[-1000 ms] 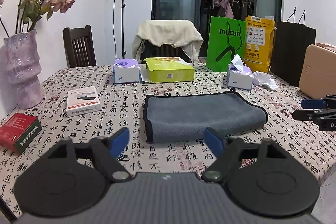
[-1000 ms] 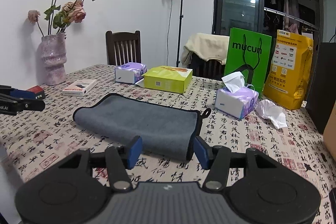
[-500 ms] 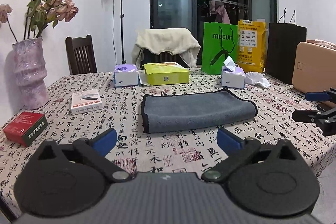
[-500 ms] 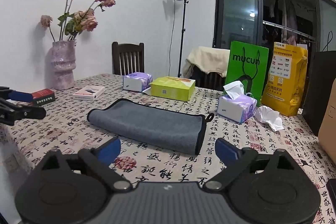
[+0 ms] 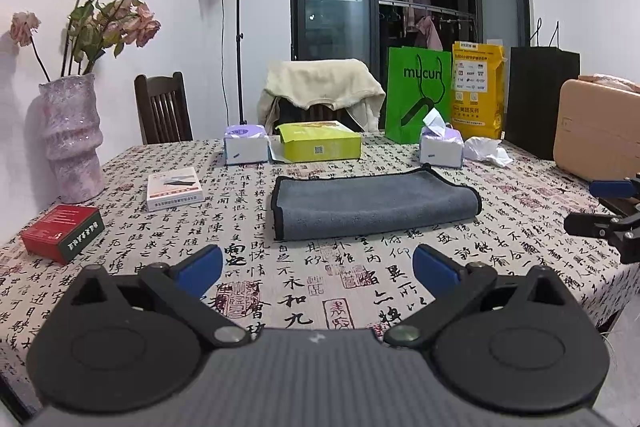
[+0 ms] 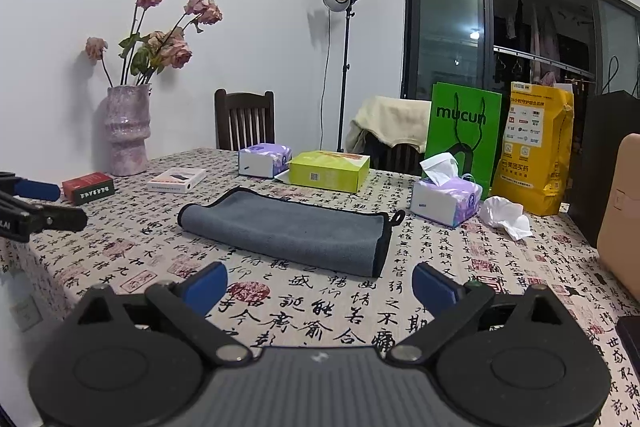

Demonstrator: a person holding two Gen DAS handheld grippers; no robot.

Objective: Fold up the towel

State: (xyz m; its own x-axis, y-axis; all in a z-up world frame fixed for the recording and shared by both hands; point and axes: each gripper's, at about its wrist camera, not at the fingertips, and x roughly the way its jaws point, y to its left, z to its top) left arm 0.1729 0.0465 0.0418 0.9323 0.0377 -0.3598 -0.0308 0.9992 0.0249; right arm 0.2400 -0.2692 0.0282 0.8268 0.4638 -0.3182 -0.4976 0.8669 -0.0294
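In the middle of the table (image 5: 132, 187) the grey towel (image 5: 372, 205) lies folded flat, near the yellow-green box (image 5: 320, 146). Your left gripper (image 5: 316, 267) and right gripper (image 6: 318, 281) both hang above the near edge, blue fingers spread wide, holding nothing, clear of the cloth.

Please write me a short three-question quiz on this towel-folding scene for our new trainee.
1. True or false: the left gripper is shut on the grey towel.
2. Which lies nearest the vase? A) red box B) green bag C) crumpled tissue
3. Fill in: the right gripper has its jaws ____.

Key:
1. False; it is open, short of the towel.
2. A
3. open
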